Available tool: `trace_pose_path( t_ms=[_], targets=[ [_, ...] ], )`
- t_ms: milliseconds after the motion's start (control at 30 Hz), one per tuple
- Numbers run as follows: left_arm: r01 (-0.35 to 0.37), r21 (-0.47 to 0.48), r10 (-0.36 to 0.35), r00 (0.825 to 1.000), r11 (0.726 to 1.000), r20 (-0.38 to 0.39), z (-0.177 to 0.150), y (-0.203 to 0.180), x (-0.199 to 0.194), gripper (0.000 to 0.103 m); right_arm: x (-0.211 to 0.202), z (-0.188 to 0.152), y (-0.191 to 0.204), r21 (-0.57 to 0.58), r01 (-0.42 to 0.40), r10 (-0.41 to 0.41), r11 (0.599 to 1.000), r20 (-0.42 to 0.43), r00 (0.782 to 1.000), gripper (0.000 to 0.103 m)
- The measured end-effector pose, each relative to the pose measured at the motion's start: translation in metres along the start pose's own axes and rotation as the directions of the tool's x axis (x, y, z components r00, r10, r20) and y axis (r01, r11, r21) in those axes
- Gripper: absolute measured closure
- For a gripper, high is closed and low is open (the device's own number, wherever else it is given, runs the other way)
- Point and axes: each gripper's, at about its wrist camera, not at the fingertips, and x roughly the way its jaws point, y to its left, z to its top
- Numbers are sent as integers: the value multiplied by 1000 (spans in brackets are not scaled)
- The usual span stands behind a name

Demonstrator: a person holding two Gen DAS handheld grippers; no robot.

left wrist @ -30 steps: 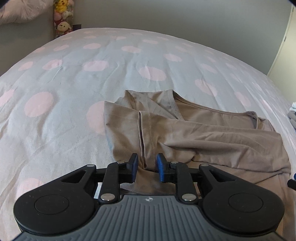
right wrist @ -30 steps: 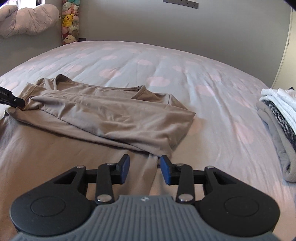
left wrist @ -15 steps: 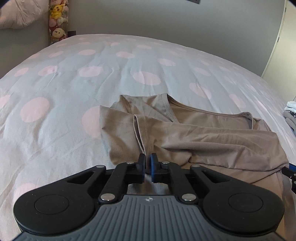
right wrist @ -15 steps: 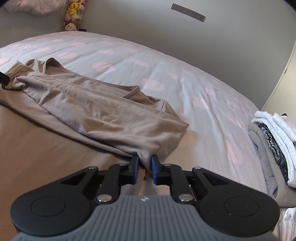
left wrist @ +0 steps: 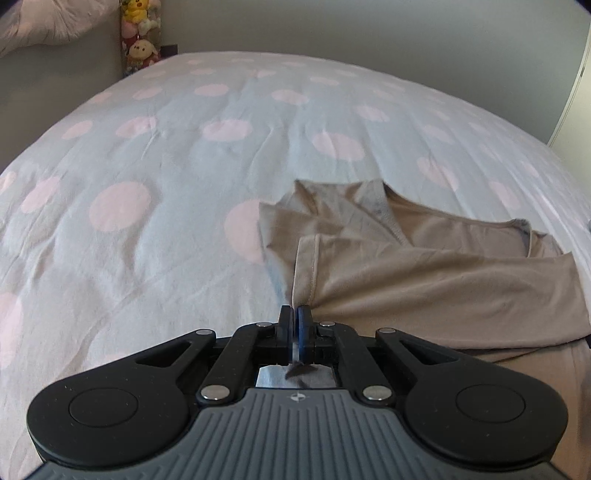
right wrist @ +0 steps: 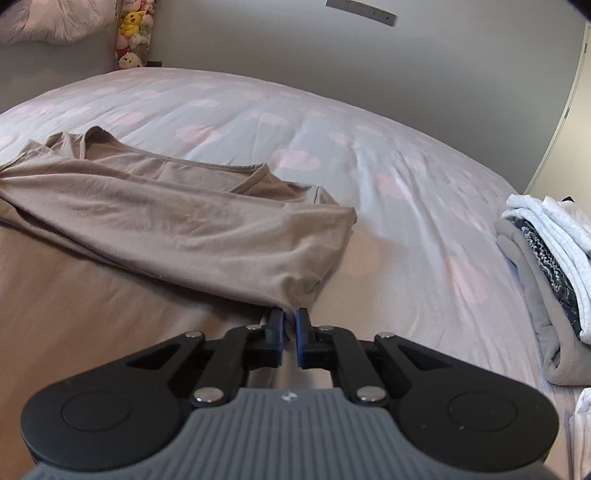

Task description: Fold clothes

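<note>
A tan shirt lies on the polka-dot bed, with its sleeves folded across the body. My left gripper is shut on the shirt's left edge fold, which rises taut from the jaws. In the right wrist view the same tan shirt spreads to the left. My right gripper is shut on its right edge fold, with fabric pinched between the blue pads.
The grey bedsheet with pink dots covers the bed. A stack of folded clothes sits at the right edge of the bed. Plush toys stand by the far wall. A pillow lies at the far left.
Both grippers closed from open onto the shirt's side edges. They then lifted the pinched fabric slightly, pulling the folds taut.
</note>
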Motion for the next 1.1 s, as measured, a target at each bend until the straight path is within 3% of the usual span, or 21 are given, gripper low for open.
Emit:
trace_pose_path(
  t_ms=[200,267,333,433,567,667,733,900,1033,1100],
  targets=[
    [-39,61,40,999,997,-13,-1,-7,1,101,0,-5,-8,34,-21,23,999,-49,999,93],
    [-44,53,44,999,998,-6,0,-5,-1,95,-2,-6,-14,59,-17,21,998,-59,998,90],
    [-48,27,48,999,998,16,2,0,-5,95,-8,-6,-22,99,-13,17,995,-45,999,88],
    [-43,-8,43,997,999,57,9,6,-12,94,-20,-1,-38,177,7,-10,984,14,1000,72],
    [-25,-23,28,994,999,105,11,5,-13,81,-18,0,-56,304,-30,10,952,65,998,66],
    [-8,-18,9,996,1000,93,7,1,-5,68,-4,-4,-64,406,-96,86,909,43,995,63],
    [-34,20,33,997,999,69,1,-5,2,68,5,-7,-63,434,-113,120,894,12,993,63],
    [-99,85,93,994,992,63,-7,-10,7,63,10,-14,-50,380,-92,107,920,-19,994,62],
    [-75,70,73,997,995,30,-12,-5,-3,63,11,-17,-56,422,-104,122,900,-15,992,61],
    [-45,73,48,998,996,-36,-18,0,-7,61,10,-18,-59,446,-110,137,888,-28,990,61]
  ],
)
